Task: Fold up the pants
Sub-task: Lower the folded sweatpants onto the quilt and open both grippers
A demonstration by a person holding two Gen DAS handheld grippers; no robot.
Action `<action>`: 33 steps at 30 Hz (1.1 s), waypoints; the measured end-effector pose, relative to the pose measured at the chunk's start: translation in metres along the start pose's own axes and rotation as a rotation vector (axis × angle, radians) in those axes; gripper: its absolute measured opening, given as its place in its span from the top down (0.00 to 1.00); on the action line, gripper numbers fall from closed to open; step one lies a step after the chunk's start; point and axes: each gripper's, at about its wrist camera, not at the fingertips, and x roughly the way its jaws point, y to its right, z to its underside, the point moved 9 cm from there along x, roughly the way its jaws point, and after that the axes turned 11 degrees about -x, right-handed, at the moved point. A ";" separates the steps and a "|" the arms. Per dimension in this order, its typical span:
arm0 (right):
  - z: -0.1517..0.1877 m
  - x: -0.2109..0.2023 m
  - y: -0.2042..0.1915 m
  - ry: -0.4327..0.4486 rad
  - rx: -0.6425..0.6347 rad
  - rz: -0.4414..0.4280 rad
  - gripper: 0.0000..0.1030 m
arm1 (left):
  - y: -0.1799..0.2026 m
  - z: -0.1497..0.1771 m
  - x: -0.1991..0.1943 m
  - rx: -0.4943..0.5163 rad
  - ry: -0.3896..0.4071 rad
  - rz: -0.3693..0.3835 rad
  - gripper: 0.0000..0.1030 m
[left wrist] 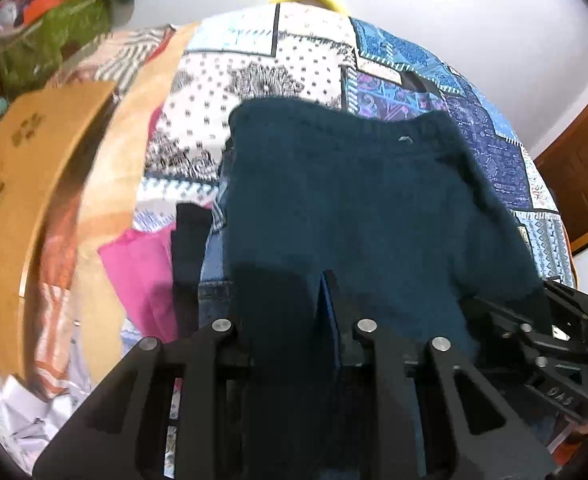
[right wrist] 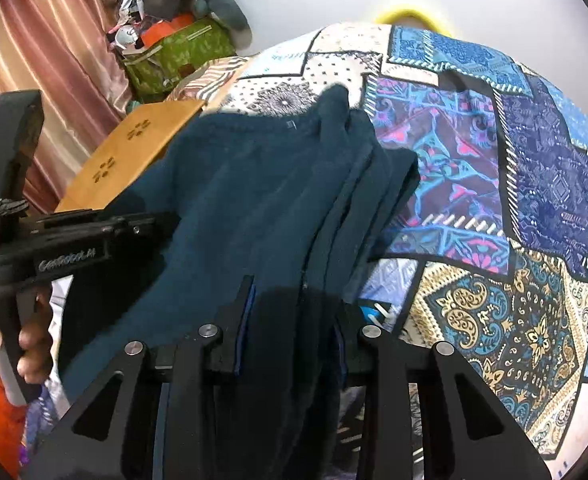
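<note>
Dark teal pants point(left wrist: 354, 200) hang and drape over a patchwork bedspread point(left wrist: 278, 76), waistband at the far end. In the left wrist view my left gripper point(left wrist: 290, 304) is shut on a bunch of the fabric near the bottom edge. My right gripper point(left wrist: 490, 314) shows at the right, also clamped on the cloth. In the right wrist view the pants point(right wrist: 254, 200) lie in lengthwise folds on the bedspread point(right wrist: 494, 160), and my right gripper point(right wrist: 294, 316) is shut on the near end. The left gripper point(right wrist: 160, 220), held by a hand point(right wrist: 34, 344), grips the left edge.
A wooden board point(left wrist: 34, 180) point(right wrist: 134, 152) stands left of the bed. A green bag point(right wrist: 174, 56) with clutter sits behind it, beside a pink curtain point(right wrist: 34, 40). Pink cloth point(left wrist: 142, 272) and other garments lie at the left. A brown door point(left wrist: 574, 168) is at the right.
</note>
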 end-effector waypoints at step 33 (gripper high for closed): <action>0.033 -0.370 -0.184 0.729 -0.236 0.187 0.65 | 0.109 0.165 -0.434 0.247 0.779 0.081 0.67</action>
